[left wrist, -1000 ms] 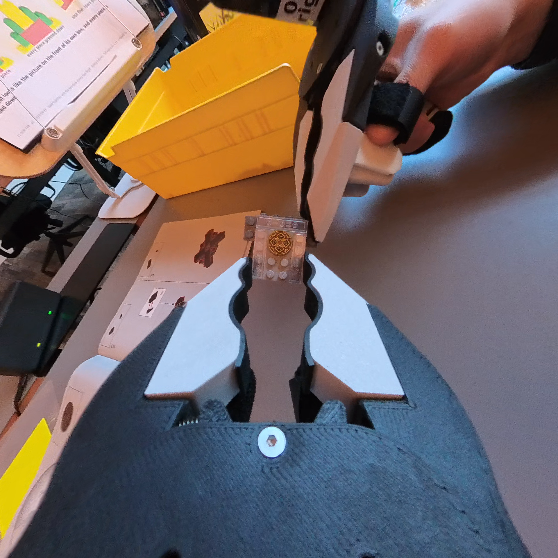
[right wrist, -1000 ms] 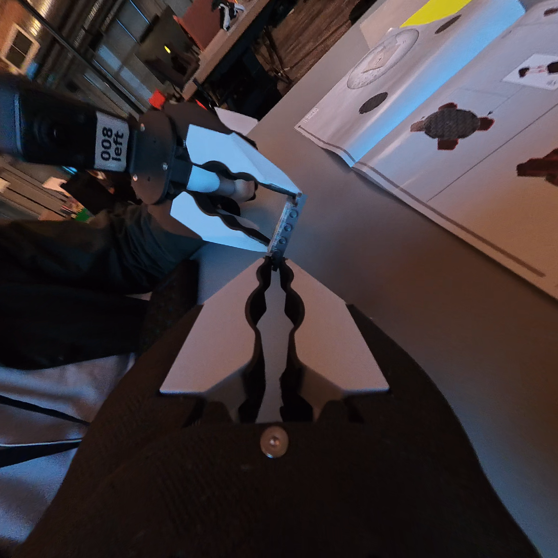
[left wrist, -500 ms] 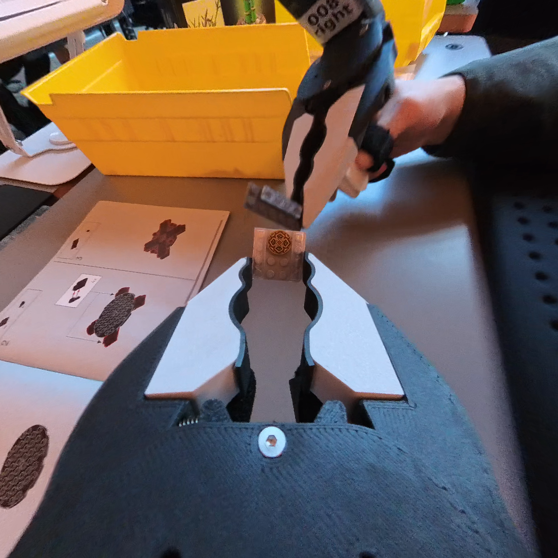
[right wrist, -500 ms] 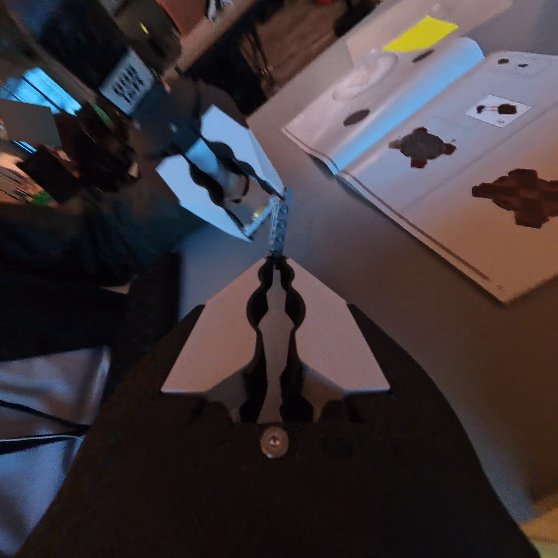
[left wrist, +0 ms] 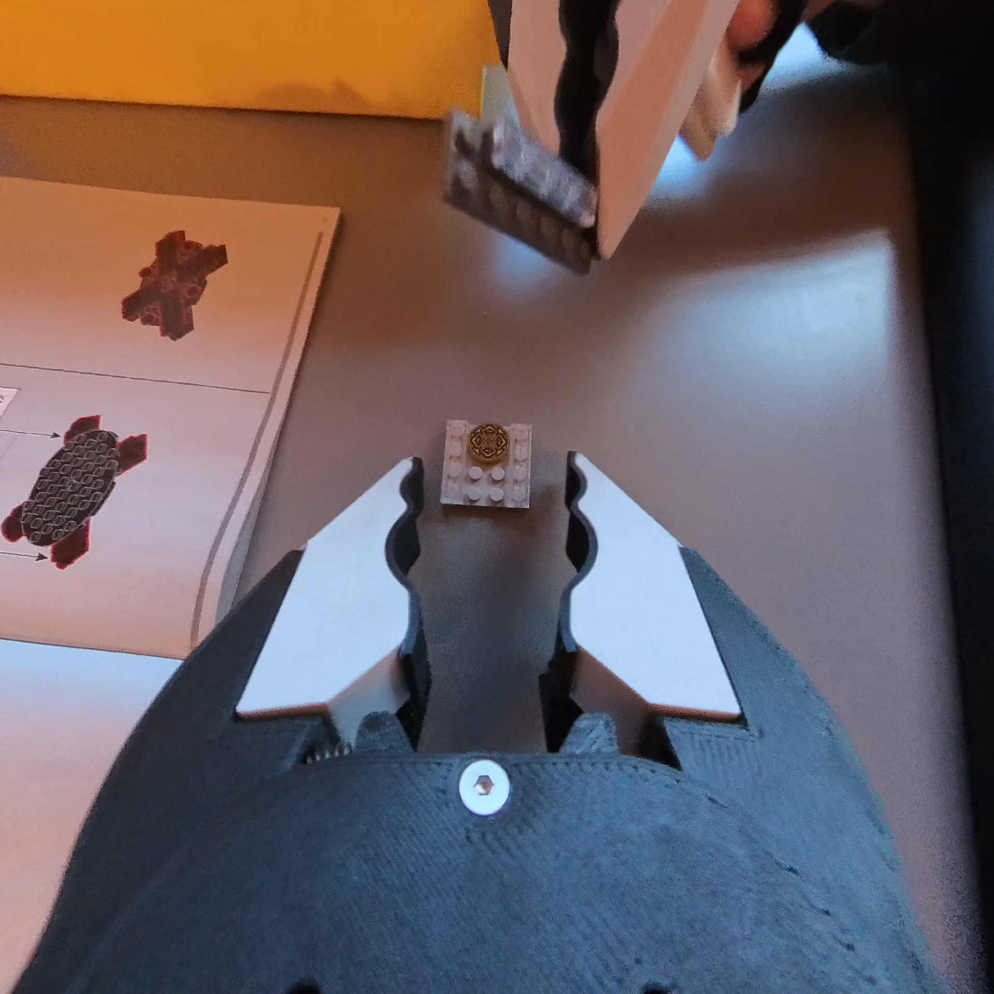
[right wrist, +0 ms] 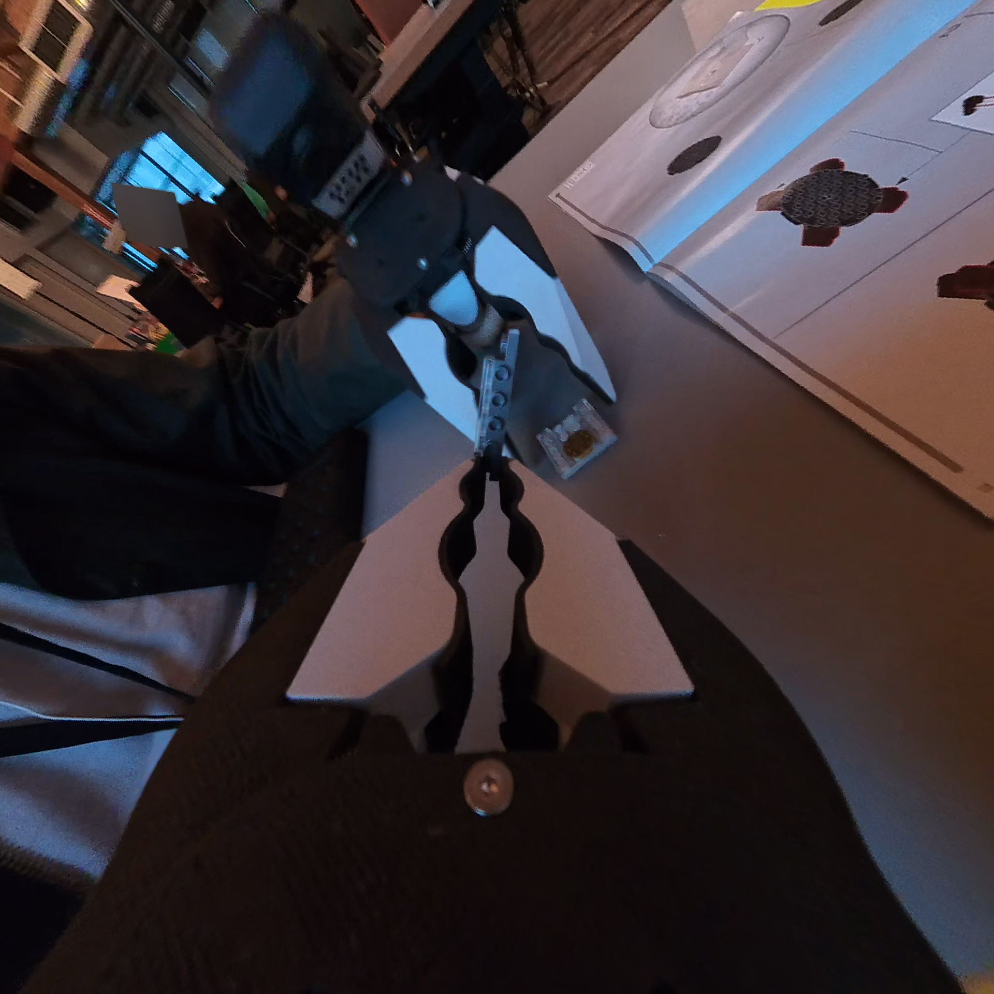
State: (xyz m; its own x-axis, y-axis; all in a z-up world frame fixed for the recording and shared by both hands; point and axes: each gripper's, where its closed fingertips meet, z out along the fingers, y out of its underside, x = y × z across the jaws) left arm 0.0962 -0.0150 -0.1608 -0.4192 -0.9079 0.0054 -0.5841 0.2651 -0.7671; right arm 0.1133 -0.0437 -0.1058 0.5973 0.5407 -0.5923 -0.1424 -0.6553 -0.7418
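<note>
Status as I read it: right gripper point(right wrist: 492, 469) pinches one end of grey studded plate point(right wrist: 497, 395) aloft, left gripper point(left wrist: 492, 468) gapes empty around pale brick assembly point(left wrist: 487, 465) on worktop point(left wrist: 699, 430), near instruction booklet point(left wrist: 161, 376); pieces apart.

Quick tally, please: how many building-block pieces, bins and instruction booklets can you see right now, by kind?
Grey studded plate, held in the right gripper: 1
Pale plate with gold round tile, on the table by the open left gripper: 1
Yellow bin: 1
Instruction booklet: 1
Total: 4
</note>
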